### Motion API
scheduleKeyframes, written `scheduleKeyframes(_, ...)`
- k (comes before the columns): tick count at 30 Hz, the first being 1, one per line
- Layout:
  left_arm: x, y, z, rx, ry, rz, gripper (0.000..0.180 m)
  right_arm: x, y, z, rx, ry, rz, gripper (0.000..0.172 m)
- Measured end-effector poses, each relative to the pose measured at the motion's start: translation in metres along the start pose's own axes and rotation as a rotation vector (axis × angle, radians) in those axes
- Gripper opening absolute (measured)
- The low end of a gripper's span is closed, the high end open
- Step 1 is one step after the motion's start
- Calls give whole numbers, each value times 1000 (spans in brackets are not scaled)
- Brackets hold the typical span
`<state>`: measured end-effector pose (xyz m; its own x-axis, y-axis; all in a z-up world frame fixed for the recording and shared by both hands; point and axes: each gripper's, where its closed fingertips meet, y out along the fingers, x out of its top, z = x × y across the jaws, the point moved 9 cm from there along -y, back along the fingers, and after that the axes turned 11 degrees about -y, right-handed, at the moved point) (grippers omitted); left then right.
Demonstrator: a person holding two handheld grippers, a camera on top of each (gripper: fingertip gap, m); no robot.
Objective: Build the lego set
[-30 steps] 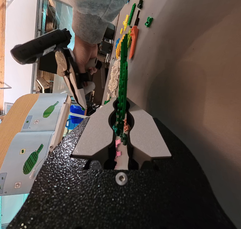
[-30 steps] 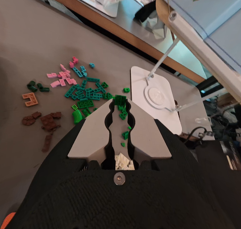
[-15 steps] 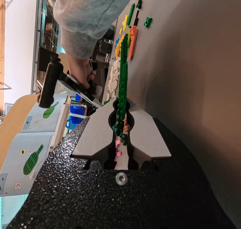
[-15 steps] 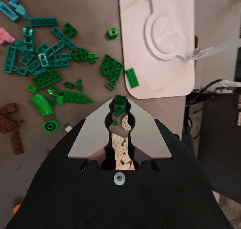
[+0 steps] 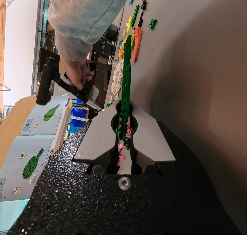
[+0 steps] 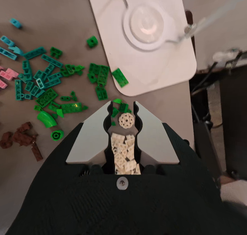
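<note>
no writing can be read — the instruction booklet (image 5: pixel 40 121) shows small, illegible marks.

The green brick strip (image 5: pixel 125 81) hides the left gripper's pad faces (contact unclear); pink bricks (image 6: pixel 5 74) are cut by the frame edge.

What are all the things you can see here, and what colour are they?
Long brick build: one, dark green, between the left fingers.
White pieces: a pile, cream, table under the right gripper.
Round white piece: one, between the open right fingers, untouched.
Green bricks: many, beside the white base.
Teal bricks: many, left of the green.
Pink bricks: few, far left.
Brown bricks: few, lower left.
White base: one.
Instruction pages: two.
Left gripper: shut on the build.
Right gripper: open.
</note>
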<state>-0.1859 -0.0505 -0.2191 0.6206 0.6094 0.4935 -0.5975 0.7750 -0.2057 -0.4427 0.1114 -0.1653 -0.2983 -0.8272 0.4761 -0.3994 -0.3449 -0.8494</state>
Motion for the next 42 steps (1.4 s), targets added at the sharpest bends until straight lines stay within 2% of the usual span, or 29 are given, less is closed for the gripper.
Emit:
scheduleKeyframes(5,0,0,0,0,-4,-1,6,-18,1,1,193,200,77,28)
scheduleKeyframes(12,0,0,0,0,-3,-1,6,-17,8,2,200,376,65,23)
scheduleKeyframes(20,0,0,0,-2,-3,-1,6,-12,19,16,170,308,157,22)
scheduleKeyframes(22,0,0,0,-3,-2,0,6,-12,21,18,138,291,194,8)
scheduleKeyframes(26,0,0,-1,-3,-1,1,6,-11,17,17,139,322,197,5)
scheduleKeyframes(30,0,0,-1,-5,-2,0,6,-8,11,12,302,512,47,5)
scheduleKeyframes(35,0,0,-1,-4,-2,0,6,-2,-3,6,676,791,-324,3)
scheduleKeyframes(38,0,0,-1,-5,-1,1,6,-7,-8,-1,724,859,-412,3)
scheduleKeyframes(42,0,0,-1,-5,-1,0,6,-18,-11,-5,716,877,-431,3)
